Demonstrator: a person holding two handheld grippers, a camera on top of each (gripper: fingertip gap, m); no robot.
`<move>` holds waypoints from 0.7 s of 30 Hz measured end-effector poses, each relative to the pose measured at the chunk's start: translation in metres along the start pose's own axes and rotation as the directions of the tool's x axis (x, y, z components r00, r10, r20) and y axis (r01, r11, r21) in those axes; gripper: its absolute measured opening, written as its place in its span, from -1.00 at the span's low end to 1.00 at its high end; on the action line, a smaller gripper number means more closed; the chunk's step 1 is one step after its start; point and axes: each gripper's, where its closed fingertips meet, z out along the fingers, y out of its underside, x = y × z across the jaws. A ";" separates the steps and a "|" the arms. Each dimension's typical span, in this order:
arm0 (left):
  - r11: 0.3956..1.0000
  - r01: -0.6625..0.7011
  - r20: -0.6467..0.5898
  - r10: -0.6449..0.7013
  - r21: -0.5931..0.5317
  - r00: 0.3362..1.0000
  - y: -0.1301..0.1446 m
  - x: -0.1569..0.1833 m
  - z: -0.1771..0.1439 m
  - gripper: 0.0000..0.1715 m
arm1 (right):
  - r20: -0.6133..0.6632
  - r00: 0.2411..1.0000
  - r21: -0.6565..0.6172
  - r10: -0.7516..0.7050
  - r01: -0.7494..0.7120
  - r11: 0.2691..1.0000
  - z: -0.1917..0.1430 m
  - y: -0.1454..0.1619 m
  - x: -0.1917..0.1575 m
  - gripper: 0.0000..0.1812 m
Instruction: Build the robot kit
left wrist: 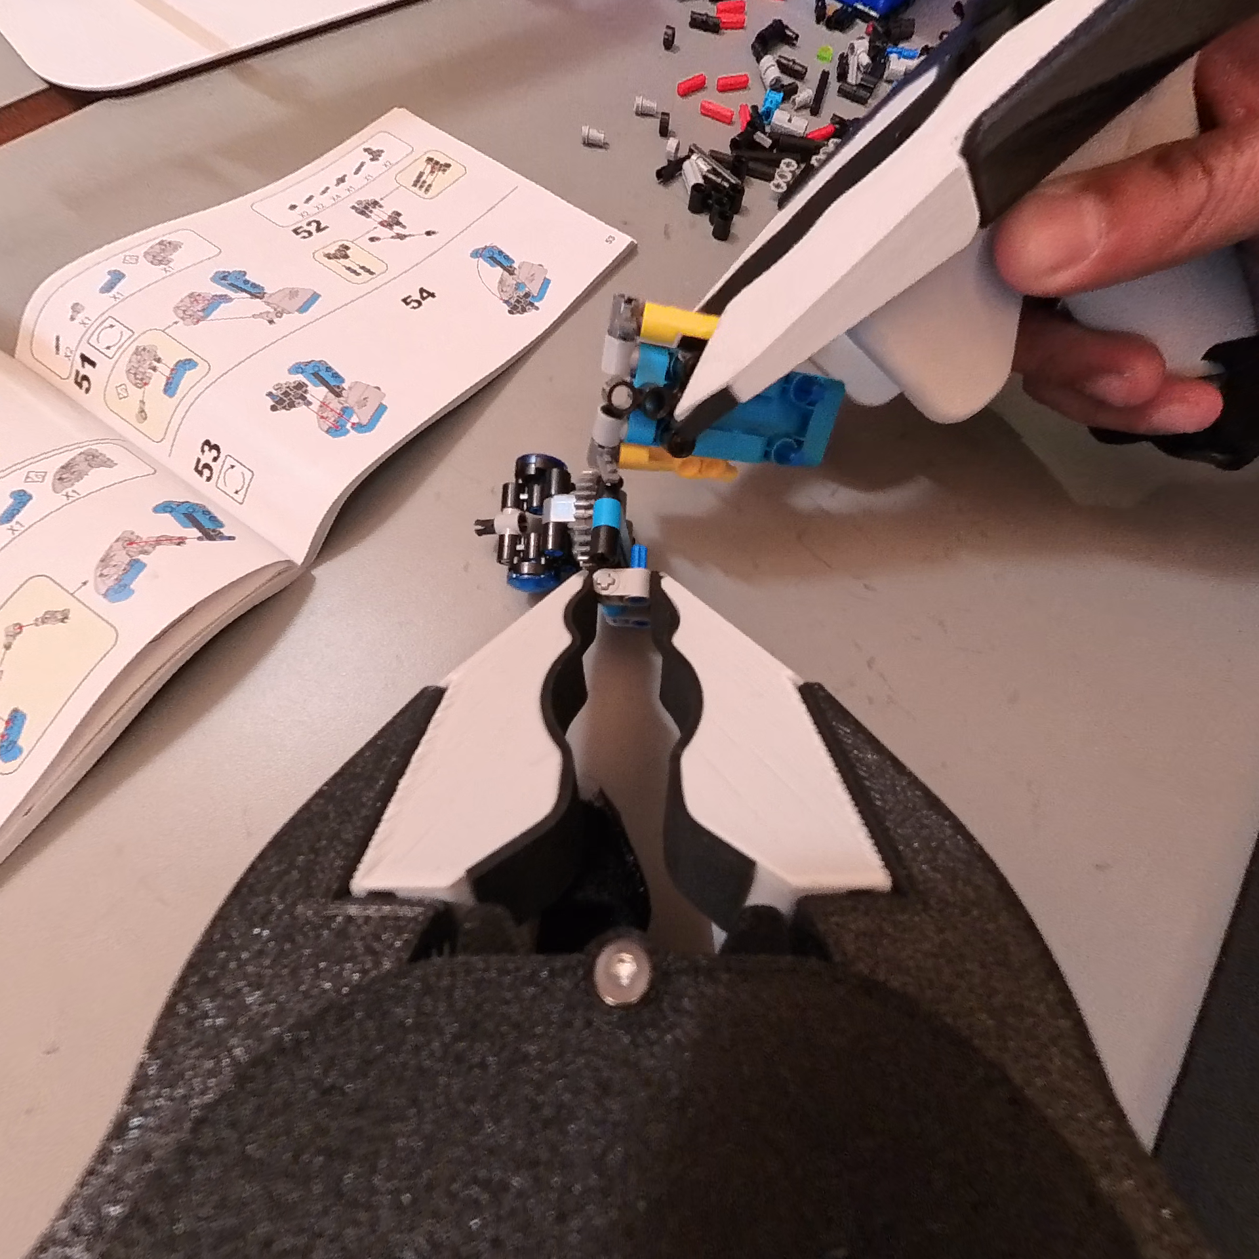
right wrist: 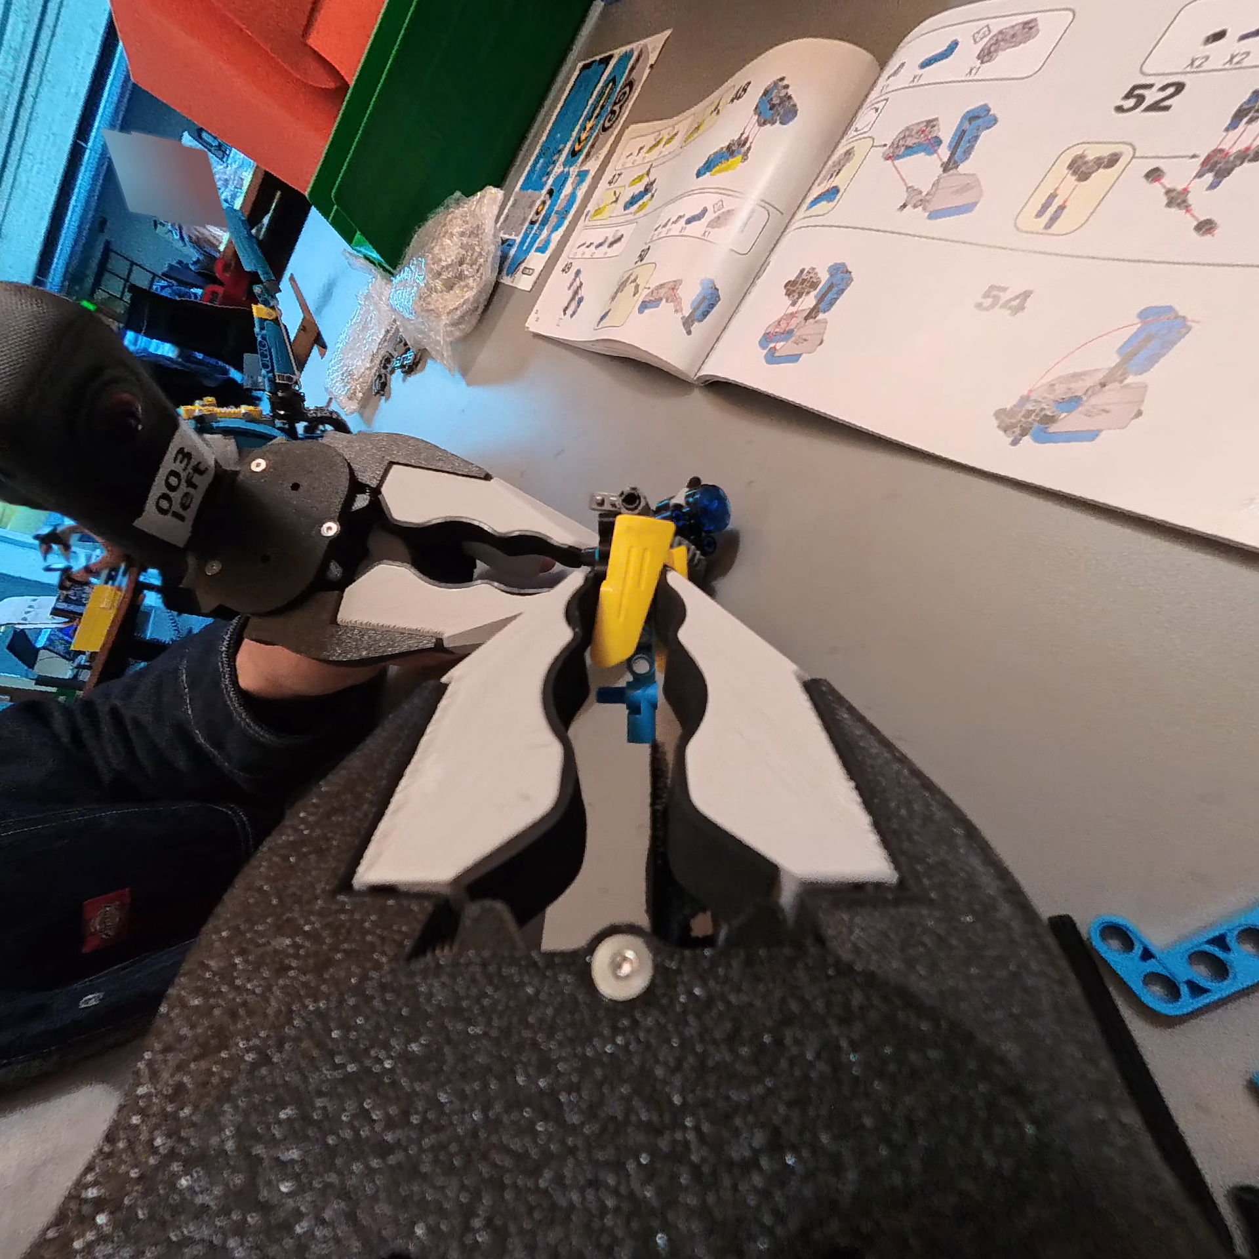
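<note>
Left wrist view: a small black-and-blue gear module (left wrist: pixel 545 528) sits on the desk (left wrist: pixel 886 681), and the left tool (left wrist: pixel 623 589) is clamped on the grey-and-blue piece at its near end. Jaws nearly together, piece pinched at the very tips.

Just beyond it, the right tool (left wrist: pixel 688 409) grips a blue-and-yellow block (left wrist: pixel 708 402), held above the desk and tilted. A grey axle stack on that block's edge reaches down to the module's gear; whether they touch I cannot tell.

Right wrist view: right tool (right wrist: pixel 623 593) closed on the block, its yellow panel (right wrist: pixel 630 579) standing up between the tips, a blue connector (right wrist: pixel 637 705) hanging behind. The left tool (right wrist: pixel 545 552) comes in from the side, tip to tip with it, the module (right wrist: pixel 681 514) beyond.

Judgement: the two sub-builds look to be held for mating. To do that well, keep the left grip steady as the anchor, line the axle square with its hole before pressing, and push along the axle only. Tip grips are shallow; a sideways load could twist either part out.

Around: open booklet (left wrist: pixel 272 327) beside the module, loose parts (left wrist: pixel 749 116) scattered further back, a blue angled beam (right wrist: pixel 1178 967) near the right tool, bagged parts (right wrist: pixel 436 279) and a green box (right wrist: pixel 436 116) at the desk's far edge.
</note>
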 end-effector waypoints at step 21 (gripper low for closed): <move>1.000 -0.004 0.003 0.004 -0.001 1.000 0.000 0.000 0.000 -0.83 | -0.099 0.992 0.002 -0.084 0.084 0.996 -0.010 -0.004 0.009 -0.83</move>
